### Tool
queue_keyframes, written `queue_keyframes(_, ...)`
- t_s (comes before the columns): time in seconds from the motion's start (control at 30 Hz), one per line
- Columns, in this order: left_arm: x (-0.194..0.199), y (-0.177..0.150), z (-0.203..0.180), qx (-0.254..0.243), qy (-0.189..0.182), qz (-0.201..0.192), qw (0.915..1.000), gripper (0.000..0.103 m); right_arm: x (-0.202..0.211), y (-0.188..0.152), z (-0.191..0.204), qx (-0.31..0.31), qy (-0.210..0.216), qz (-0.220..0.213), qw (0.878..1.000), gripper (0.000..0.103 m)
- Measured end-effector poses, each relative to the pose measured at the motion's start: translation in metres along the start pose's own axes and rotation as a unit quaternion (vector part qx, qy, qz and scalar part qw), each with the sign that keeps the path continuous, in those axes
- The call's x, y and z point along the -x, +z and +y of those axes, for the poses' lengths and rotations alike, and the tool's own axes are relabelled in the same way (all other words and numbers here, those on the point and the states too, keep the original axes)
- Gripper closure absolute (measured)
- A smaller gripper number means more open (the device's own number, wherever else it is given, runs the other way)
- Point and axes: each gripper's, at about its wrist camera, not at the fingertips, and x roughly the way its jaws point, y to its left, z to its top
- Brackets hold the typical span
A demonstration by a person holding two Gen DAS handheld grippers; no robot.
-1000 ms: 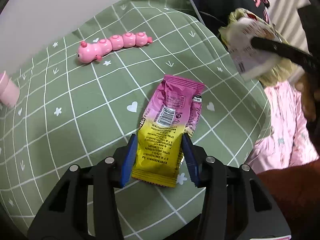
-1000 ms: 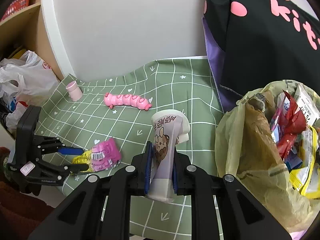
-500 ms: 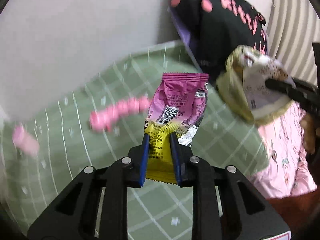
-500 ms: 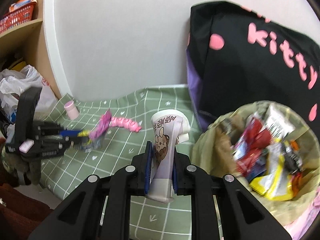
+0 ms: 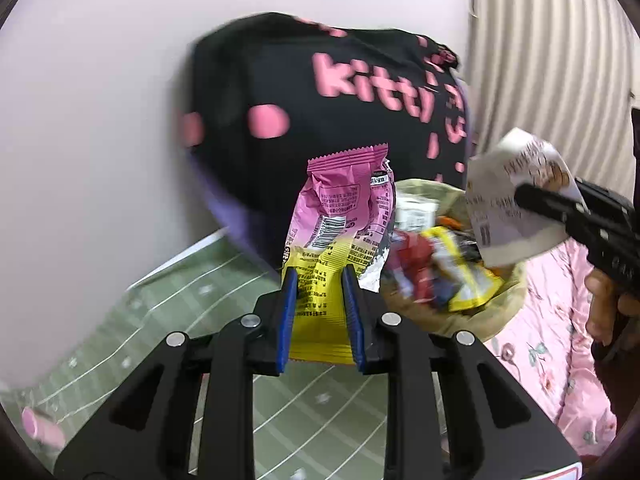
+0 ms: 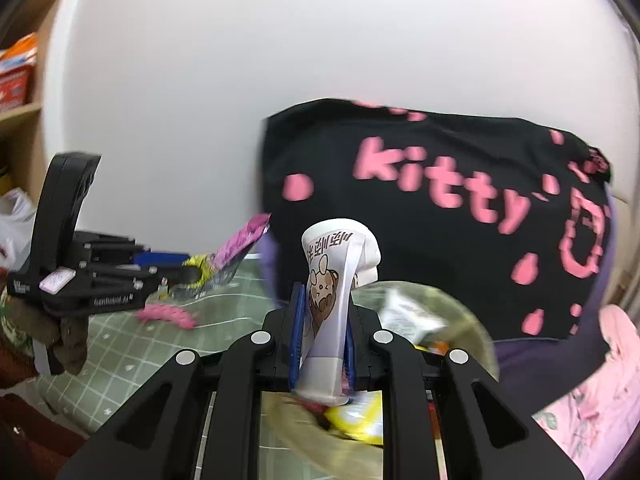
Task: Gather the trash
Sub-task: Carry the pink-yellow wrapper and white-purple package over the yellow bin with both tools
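The left claw [image 5: 320,300] is clenched on the yellow end of a pink-and-yellow snack wrapper [image 5: 340,216], which stands upright above the green checked cloth [image 5: 168,320]; its jaws have just been closing onto it. Just beyond the wrapper, this view looks into the open trash bag [image 5: 452,316], filled with bright packets. The right claw [image 6: 322,332] grips a flattened paper cup [image 6: 330,288] directly over the same trash bag [image 6: 472,328]. Only the right wrist view shows a pink caterpillar toy [image 6: 168,314] on the cloth and a shelf [image 6: 16,112] at far left. Behind everything leans a black cushion [image 6: 440,220] with pink lettering.
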Motion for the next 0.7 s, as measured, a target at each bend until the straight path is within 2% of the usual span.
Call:
queue_keyframes(0.23,-0.042,0.015,-0.042,-0.013,-0.052,0.025,0.9983,0.081,0.015,-0.008,-0.055,-0.033,-0.035,0.003,0.999,0.087)
queue_keyframes(0.4,-0.075,0.022,-0.06,-0.014,-0.086,0.057,0.9946,0.081,0.01,-0.014,-0.081,-0.059,-0.028,0.013,0.998,0.087)
queue_keyframes(0.53,-0.117,0.019,-0.075,-0.025,-0.095,0.107,0.9894,0.081,-0.033,-0.025,-0.087,-0.05,-0.01,0.079,0.996,0.087)
queue_keyframes(0.7,-0.147,0.013,-0.081,-0.032,-0.087,0.136,0.9863,0.081,-0.077,-0.041,-0.088,-0.044,0.001,0.136,0.99,0.087)
